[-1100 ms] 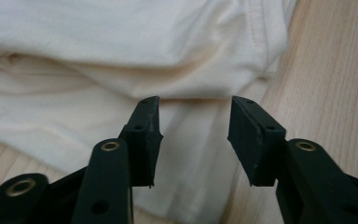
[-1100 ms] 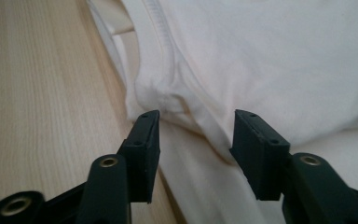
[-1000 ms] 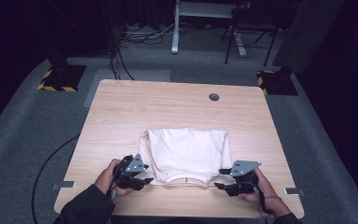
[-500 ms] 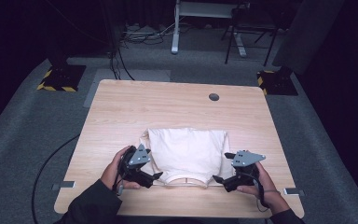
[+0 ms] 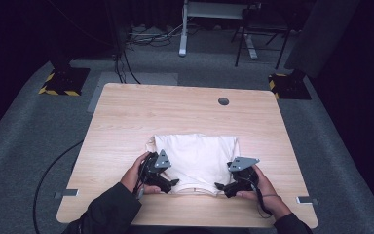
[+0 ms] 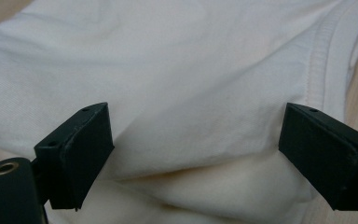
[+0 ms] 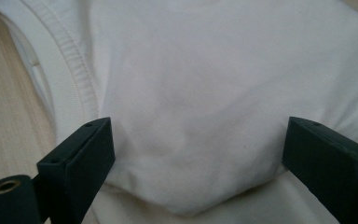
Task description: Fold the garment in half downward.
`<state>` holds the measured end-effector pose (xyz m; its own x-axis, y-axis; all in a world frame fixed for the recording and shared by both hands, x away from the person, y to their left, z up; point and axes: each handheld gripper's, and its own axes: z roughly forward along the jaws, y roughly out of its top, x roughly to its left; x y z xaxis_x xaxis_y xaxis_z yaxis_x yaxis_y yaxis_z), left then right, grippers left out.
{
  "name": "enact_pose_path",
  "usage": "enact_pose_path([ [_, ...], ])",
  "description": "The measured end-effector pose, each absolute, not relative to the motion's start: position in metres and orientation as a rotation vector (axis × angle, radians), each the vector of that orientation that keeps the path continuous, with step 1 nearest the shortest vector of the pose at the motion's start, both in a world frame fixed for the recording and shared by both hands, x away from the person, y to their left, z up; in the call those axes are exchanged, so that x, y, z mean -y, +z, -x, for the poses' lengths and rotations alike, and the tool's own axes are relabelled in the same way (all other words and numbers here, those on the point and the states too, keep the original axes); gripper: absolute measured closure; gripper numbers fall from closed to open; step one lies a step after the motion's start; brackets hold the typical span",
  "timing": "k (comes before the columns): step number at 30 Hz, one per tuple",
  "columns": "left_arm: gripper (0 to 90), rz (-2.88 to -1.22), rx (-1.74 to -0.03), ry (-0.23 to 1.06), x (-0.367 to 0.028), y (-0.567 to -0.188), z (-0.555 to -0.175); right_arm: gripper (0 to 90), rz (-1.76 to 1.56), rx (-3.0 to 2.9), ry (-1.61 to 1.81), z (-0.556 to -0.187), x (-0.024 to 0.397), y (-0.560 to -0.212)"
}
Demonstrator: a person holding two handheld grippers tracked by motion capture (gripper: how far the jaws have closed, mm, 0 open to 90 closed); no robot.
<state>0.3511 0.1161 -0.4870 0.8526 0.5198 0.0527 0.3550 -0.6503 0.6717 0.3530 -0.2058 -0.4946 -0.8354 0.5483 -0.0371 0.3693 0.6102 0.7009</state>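
A folded cream T-shirt (image 5: 197, 156) lies flat on the wooden table (image 5: 175, 112), its ribbed collar (image 6: 318, 60) at the near edge. My left gripper (image 5: 173, 184) sits at the shirt's near left corner, pointing inward. Its jaws have just been opening and stand wide over the cloth (image 6: 168, 70), with a raised fold between them and no pad pressing on it. My right gripper (image 5: 219, 186) mirrors it at the near right corner. Its jaws have opened wide, then eased in slightly. Fabric (image 7: 214, 70) bulges between them, untouched, with the collar rib (image 7: 77, 60) to the left.
A round cable hole (image 5: 223, 101) sits near the table's far edge. Bare wood surrounds the shirt on all sides. On the grey floor behind stand two yellow-and-black striped bases (image 5: 61, 80) (image 5: 285, 83), and a cable (image 5: 48, 170) runs along the floor at the left.
Both grippers have moved inward along the shirt's near edge, toward each other. Their jaws now stand wider apart than before.
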Motion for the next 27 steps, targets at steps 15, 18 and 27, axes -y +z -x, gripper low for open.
enact_pose_path([
  [15, 6.7, -2.334, -0.726, 0.257, -0.140, -0.504, -0.362, 2.3, -0.795, -2.622, 1.050, -0.362, 0.199, -0.503],
  [18, 6.3, -2.331, -0.730, 0.257, -0.141, -0.504, -0.367, 2.0, -0.799, -2.626, 1.040, -0.368, 0.195, -0.503],
  [27, 6.2, -2.312, -0.727, 0.266, -0.147, -0.505, -0.384, 1.8, -0.776, -2.627, 1.053, -0.387, 0.192, -0.503],
])
